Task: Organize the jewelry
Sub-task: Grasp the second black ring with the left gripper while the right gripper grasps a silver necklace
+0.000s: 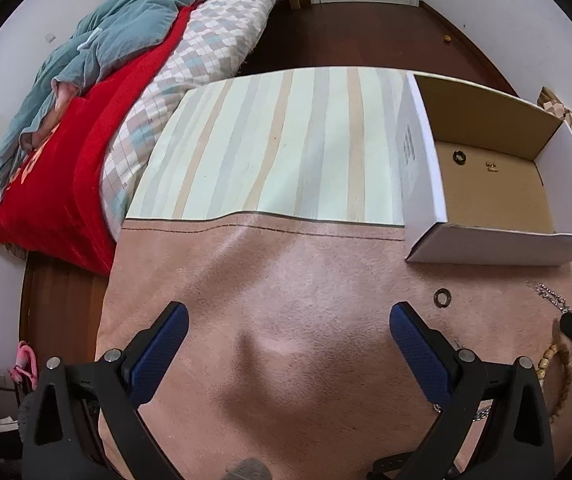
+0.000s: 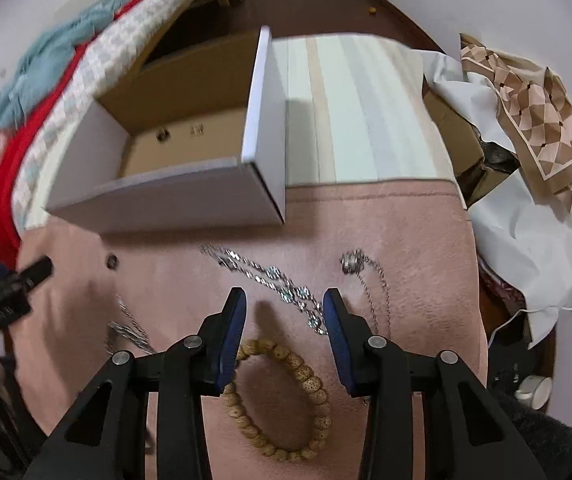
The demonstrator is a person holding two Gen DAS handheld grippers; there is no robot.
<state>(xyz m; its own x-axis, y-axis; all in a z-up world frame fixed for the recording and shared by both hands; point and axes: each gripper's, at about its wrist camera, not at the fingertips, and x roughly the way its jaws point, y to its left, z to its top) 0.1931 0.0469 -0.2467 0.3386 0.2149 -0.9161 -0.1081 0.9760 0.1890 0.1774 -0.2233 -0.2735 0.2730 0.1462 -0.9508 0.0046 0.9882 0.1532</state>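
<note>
Pink suede-like table mat [image 2: 406, 216] carries blurry silver chains [image 2: 269, 276]; tiny pieces inside white cardboard box [image 2: 189, 204] stay unreadable. Right gripper [image 2: 285, 300] gapes over tan beaded bracelet [image 2: 310, 384], left gripper [image 1: 289, 316] wide, both empty.

Open pink worktop: we see bare cloth [image 1: 269, 280] ahead.
Obstacle: white open-topped cardboard box [image 2: 189, 200] blocks our far side.

box [image 2: 189, 200] white outside, brown inside | cloth [image 1: 286, 340] dusty pink | mat [image 1: 286, 140] pale green/grey/beige stripes | bead bracelet [image 2: 286, 400] tan | chain necklace [image 2: 269, 280] silver, blue-green stones | gripper pads [image 2: 231, 336] blue, arms black | blanket [image 1: 65, 152] red | quilt [image 1: 213, 40] checked white/beige/blue
</note>
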